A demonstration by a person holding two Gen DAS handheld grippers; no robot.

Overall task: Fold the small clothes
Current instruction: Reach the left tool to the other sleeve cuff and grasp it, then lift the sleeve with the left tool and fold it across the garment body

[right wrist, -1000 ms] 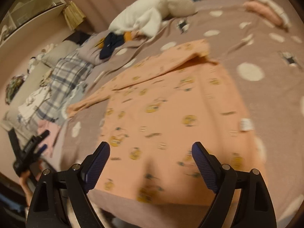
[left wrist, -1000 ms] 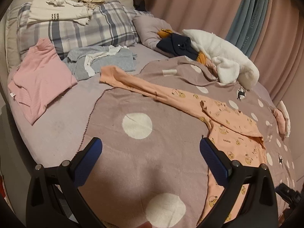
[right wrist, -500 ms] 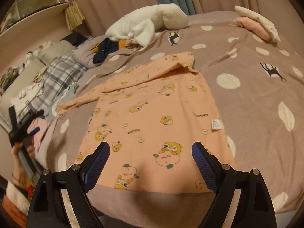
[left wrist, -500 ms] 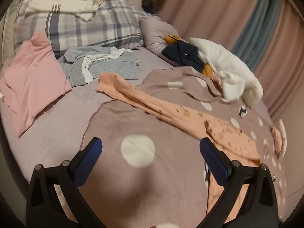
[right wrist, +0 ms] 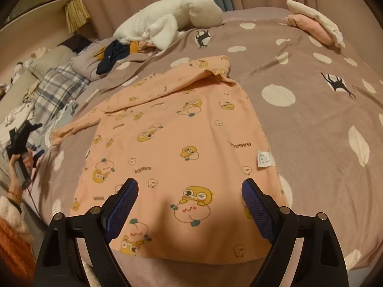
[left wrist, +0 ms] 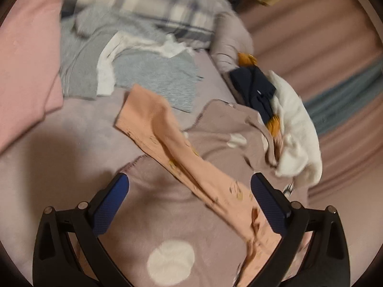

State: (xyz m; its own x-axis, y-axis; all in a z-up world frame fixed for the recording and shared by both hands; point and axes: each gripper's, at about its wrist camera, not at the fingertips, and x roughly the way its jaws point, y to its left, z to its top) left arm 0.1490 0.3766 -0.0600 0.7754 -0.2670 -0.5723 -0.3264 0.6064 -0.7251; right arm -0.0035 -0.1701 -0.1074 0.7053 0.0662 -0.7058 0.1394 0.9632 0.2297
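Observation:
An orange child's top with cartoon prints [right wrist: 182, 138] lies flat on the brown dotted blanket [right wrist: 311, 124]. One sleeve is folded across its upper part; the other sleeve [left wrist: 167, 143] stretches out to the left. My left gripper [left wrist: 191, 198] is open and empty, close above that sleeve, whose cuff lies just ahead. It also shows at the left of the right wrist view [right wrist: 24, 138]. My right gripper [right wrist: 190, 201] is open and empty above the top's hem.
A grey-and-white garment [left wrist: 124, 71], a pink garment [left wrist: 24, 59] and a plaid pillow [left wrist: 143, 0] lie beyond the sleeve. A white fleece heap [right wrist: 172, 21] with a navy item [right wrist: 110, 57] sits at the back. Folded pink and white clothes [right wrist: 316, 26] lie far right.
My left gripper has moved forward and down toward the outstretched sleeve, which now fills its view. My right gripper has steadied over the hem.

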